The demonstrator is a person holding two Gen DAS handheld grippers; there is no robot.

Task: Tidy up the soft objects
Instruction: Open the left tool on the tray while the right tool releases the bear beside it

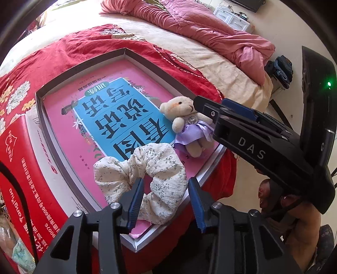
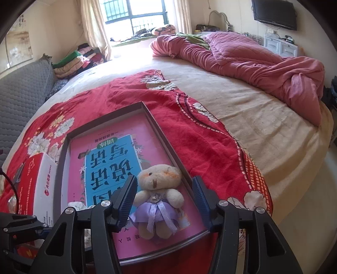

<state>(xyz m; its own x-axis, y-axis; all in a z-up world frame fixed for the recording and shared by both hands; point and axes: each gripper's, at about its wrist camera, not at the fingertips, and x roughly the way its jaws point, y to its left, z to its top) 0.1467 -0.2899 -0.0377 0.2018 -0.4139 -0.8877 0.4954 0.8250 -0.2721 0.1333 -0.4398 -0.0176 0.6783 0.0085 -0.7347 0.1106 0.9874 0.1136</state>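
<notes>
Since both soft items already lie in the shallow tray (image 1: 126, 54) on the pink book (image 1: 69, 109), probably as a sorting spot, both grippers look done w/ them: left gripper (image 1: 166, 202) jaws apart around the scrunchie (image 1: 162, 168), not pinching; right gripper (image 2: 164, 202) jaws apart beside the teddy (image 2: 158, 200). Only the left view shows the scrunchie fully; only the right view shows the window (image 2: 134, 12).

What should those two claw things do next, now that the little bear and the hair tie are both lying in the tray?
Probably lift both grippers straight up and away. The bear and the scrunchie both lie in the tray on the book, and the jaws of the left gripper and right gripper stand open with gaps beside each toy, so nothing seems gripped. Backing out sideways could drag them.
</notes>
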